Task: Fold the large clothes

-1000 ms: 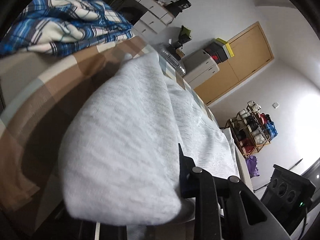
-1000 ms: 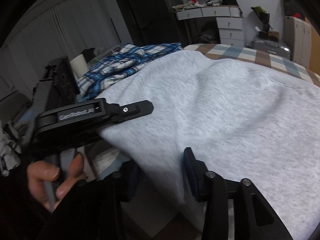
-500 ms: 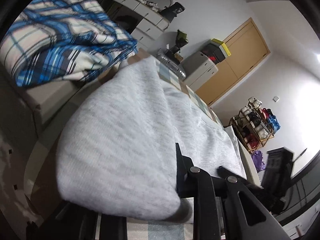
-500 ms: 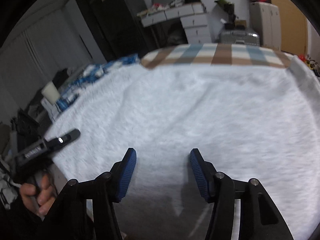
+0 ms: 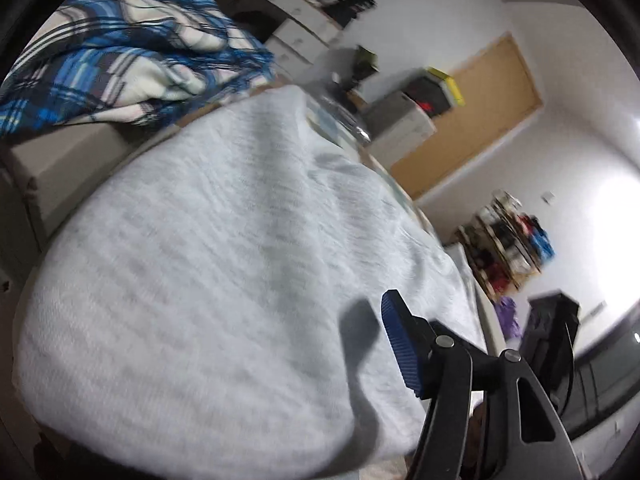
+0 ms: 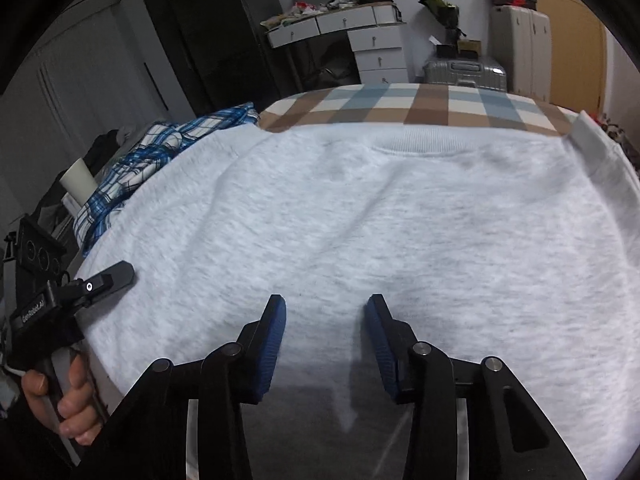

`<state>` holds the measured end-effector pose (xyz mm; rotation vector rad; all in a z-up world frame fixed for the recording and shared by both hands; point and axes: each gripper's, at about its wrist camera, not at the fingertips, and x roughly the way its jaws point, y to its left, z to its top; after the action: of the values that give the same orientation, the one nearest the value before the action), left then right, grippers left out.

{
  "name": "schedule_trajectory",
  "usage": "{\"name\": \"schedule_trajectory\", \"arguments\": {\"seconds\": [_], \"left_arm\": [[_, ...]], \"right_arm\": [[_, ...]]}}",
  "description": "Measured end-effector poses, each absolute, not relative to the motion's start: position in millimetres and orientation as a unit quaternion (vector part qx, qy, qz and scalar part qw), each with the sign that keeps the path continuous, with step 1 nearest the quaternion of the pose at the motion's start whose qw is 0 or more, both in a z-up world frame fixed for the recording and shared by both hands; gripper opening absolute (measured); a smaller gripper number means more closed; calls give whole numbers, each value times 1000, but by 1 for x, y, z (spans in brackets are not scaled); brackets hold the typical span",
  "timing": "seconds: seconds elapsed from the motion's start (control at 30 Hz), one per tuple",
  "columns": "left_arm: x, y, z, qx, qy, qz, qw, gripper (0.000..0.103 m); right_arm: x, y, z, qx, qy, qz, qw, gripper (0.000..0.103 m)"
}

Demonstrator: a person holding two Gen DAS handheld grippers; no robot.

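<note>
Dim room, right-side glare, motion blur, fisheye-bent dark edges

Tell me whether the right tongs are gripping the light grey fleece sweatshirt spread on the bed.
Apart. The right wrist view shows the right tongs open above the light grey fleece sweatshirt, nothing pinched between the blue pads.

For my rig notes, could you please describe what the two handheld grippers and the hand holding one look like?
The right gripper has black angular arms with silver pivot bolts and ribbed blue pads on its fingers. The left gripper is a black body on a handle, with a white lettered label along its side and a small white dot near its front; its own camera shows the same blue pad. The hand on its handle emerges from a dark sleeve.
</note>
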<state>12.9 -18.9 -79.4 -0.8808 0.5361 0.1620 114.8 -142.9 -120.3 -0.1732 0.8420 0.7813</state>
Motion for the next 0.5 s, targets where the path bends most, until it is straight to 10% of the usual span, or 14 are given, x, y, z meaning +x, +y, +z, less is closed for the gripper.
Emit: {"name": "schedule_trajectory", "arguments": {"seconds": [0.17,0.5], "left_arm": [[16,-30,-69,-382,241,130,882,24],[30,-67,-7,-235,190,68,951,18]], "right_arm": [[117,-146,-124,-67,400,370,835,42],[122,-157,-126,-26,402,389,829,42]]}}
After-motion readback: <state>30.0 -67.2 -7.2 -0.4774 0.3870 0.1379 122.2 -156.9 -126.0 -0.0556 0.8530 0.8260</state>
